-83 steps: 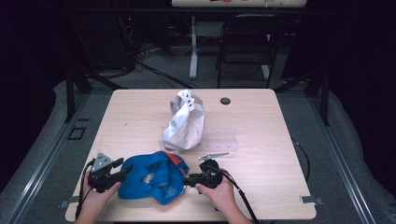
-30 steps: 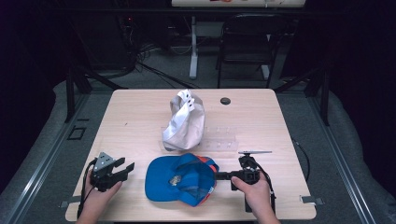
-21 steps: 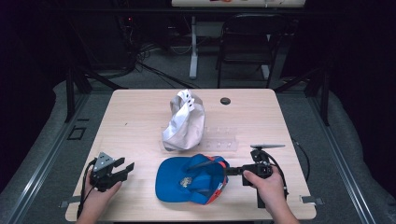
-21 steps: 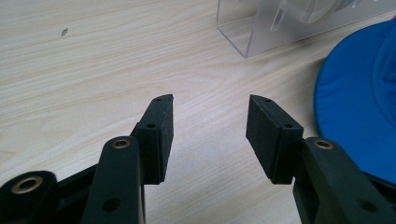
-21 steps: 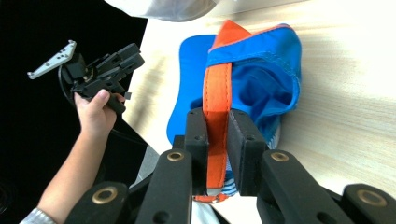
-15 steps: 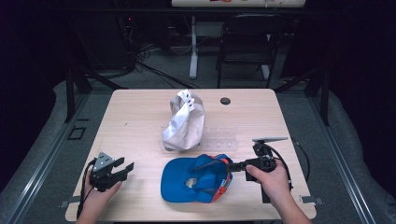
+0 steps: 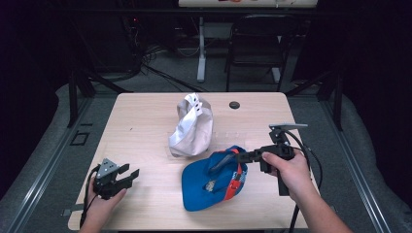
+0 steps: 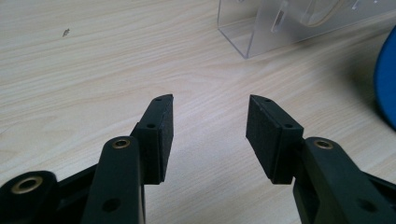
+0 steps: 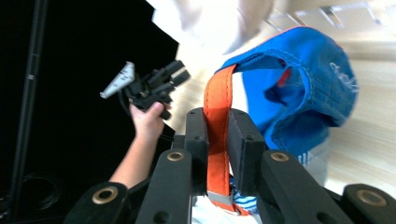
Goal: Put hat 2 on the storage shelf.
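Your right gripper point(image 7: 232, 159) has its jaws clamped on the orange strap point(image 9: 217, 135) at the back of the blue cap point(image 7: 210, 180), which lies on the near-right part of the desk point(image 7: 141, 126), just near of the white cap point(image 7: 190, 127) on its clear stand point(image 8: 280, 23). The strap sits flat between the pads in the right gripper view, so the bite looks good, but it's thin webbing & could slide, so keep the squeeze firm. Judging by the lift of the cap's back edge, you're repositioning it by the strap: go slow, pull low along the desk, not up, or the crown will flop & swing. Watch the white cap, since the blue one is close to touching it on the far side; drag away from it, i.e. toward you or right. Your left gripper point(image 7: 121, 175) rests at the near-left of the desk, jaws wide apart w/ nothing between them, well apart from the cap; bring it in to pin the brim if the cap starts to twist. Desk is pale wood, smooth, so fabric slides easily. A small dark disc point(image 7: 234, 105) lies at the far edge. Room beyond is dark: a chair point(image 7: 257, 48), cables on the floor.
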`<state>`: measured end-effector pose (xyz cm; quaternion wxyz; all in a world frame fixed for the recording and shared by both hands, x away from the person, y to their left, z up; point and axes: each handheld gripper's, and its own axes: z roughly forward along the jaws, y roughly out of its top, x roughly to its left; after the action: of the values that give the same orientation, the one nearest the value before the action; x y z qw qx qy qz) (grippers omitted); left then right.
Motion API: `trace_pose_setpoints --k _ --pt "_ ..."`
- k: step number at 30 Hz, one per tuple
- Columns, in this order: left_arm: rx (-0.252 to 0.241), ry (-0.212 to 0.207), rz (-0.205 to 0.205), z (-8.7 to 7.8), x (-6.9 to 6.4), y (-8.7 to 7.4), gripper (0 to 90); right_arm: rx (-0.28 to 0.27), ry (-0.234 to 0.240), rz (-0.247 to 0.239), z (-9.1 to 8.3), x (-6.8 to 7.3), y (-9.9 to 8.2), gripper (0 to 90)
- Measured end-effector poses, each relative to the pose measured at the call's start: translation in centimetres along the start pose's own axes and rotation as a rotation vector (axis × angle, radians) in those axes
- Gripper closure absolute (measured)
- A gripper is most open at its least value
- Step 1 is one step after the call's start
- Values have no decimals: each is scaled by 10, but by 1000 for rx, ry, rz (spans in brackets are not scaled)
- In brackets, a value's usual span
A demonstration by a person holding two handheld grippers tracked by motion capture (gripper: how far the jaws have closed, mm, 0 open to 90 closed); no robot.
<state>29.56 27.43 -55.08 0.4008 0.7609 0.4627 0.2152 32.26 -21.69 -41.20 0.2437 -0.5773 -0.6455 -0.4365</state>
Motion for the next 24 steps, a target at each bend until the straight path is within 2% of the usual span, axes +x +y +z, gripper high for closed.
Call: trace_pose_setpoints --k 2,5,9,17,22,24 --pt "1 1 1 0 0 0 518 -2 29 -16 -5 7 5 792" --pt "-1 0 2 0 0 0 518 -15 44 -8 -7 12 7 792" --pt "-7 3 6 -1 -1 1 519 -44 92 -12 -15 20 11 792" --pt "5 1 16 -2 -2 1 519 -96 94 -22 -33 29 16 792" --pt "2 -1 18 -1 -2 1 519 -126 92 -9 -43 28 20 792" --pt "1 -1 16 -1 -2 1 519 -147 109 4 -48 27 22 792"
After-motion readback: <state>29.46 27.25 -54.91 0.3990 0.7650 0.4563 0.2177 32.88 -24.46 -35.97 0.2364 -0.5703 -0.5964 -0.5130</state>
